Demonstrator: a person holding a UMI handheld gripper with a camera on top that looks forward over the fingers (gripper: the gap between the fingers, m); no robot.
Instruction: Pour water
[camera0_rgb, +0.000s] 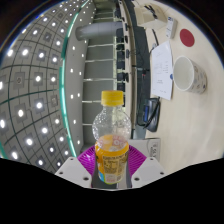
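A clear plastic bottle (111, 130) with a yellow cap and a yellow label stands between my fingers, and the purple pads (87, 158) press on its lower body from both sides. My gripper (111, 160) is shut on it and holds it off the table. The whole view is tipped sideways: the ceiling lies to the left and the table to the right. A white cup (186, 75) sits on the light table (190, 130), beyond the bottle and to its right.
A sheet of white paper (160, 65) lies on the table beside the cup. A red round thing (188, 38) sits farther back. A ceiling with rows of small lights (40, 80) fills the left side.
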